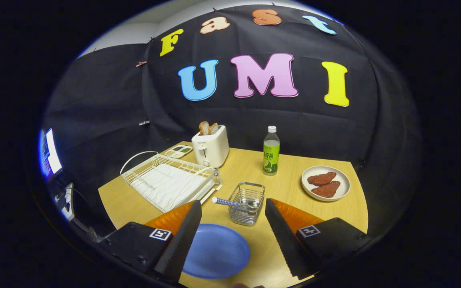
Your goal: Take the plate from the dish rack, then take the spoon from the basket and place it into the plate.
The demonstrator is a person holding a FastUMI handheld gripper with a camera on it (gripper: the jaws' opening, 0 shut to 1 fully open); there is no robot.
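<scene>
Gripper view is showing the gripper [232, 208] spread wide over a blue plate [216, 251] (round, empty), the spoon [234, 204] lying in the basket [247, 203].

This is a staged kitchen corner inside a recording booth: black cloth walls [94, 104] close in a light wooden tabletop [246, 168]. At its far side stand a white two-slot toaster [210, 150] holding toast and a green-labelled drink bottle [271, 152]. A white wire dish rack [170, 180] sits left, and a lit screen [48, 154] glows far left.
</scene>
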